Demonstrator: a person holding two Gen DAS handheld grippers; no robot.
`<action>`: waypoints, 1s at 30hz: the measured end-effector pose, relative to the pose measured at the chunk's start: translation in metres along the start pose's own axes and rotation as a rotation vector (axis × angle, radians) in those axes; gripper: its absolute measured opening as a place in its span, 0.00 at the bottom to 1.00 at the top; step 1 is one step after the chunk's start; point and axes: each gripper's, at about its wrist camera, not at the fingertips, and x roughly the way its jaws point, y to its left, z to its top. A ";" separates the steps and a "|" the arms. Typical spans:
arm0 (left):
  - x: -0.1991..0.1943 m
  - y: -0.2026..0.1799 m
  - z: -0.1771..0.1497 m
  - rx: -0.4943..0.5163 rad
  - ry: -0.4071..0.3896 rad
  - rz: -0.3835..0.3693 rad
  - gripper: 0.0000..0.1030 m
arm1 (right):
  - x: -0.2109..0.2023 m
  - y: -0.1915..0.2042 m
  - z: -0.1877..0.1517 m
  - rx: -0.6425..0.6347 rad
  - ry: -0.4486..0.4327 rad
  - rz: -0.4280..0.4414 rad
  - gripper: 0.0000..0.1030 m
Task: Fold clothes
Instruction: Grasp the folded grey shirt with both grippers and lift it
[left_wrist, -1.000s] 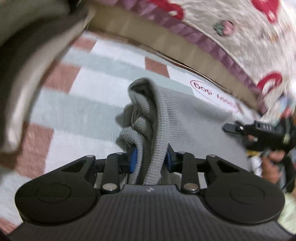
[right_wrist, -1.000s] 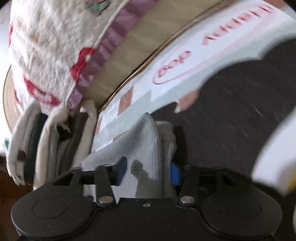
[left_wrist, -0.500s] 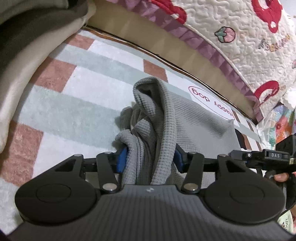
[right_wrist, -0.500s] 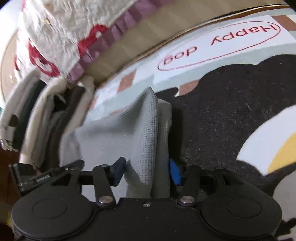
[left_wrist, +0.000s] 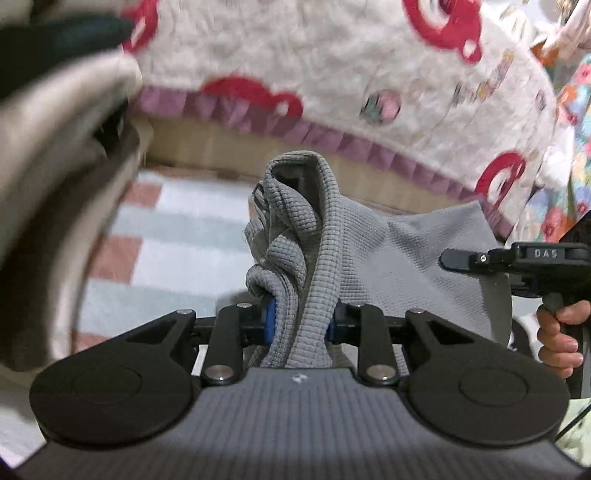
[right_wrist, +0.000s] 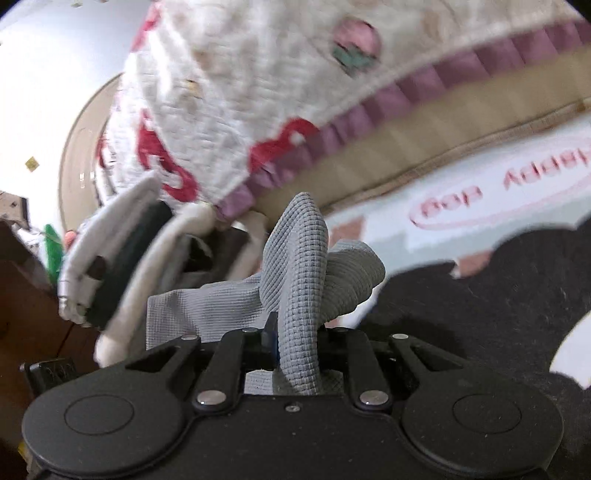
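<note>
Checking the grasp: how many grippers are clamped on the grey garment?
2: the left gripper pinches one bunched edge of the grey garment; the right gripper pinches the other end.

From my left wrist camera, I can read the white capital letters "DAS" printed on the black body of the right gripper (left_wrist: 448, 258), on the part nearest its handle at the right edge of the view.

From my right wrist camera, I can read red lettering on the rug (right_wrist: 461, 229), inside a red oval outline on a white patch. It appears upside down from here and blurred; it says "Happy dog", with the first letter cut off at the frame's right edge.

I can read no other text.
</note>
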 end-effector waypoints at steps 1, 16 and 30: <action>-0.010 -0.002 0.005 0.002 -0.018 -0.001 0.23 | -0.005 0.011 0.004 -0.022 -0.007 -0.002 0.18; -0.185 -0.004 0.109 0.136 -0.120 0.147 0.23 | -0.044 0.190 0.046 -0.196 -0.097 0.163 0.18; -0.230 0.120 0.279 0.118 -0.061 0.429 0.23 | 0.081 0.373 0.154 -0.287 0.040 0.344 0.18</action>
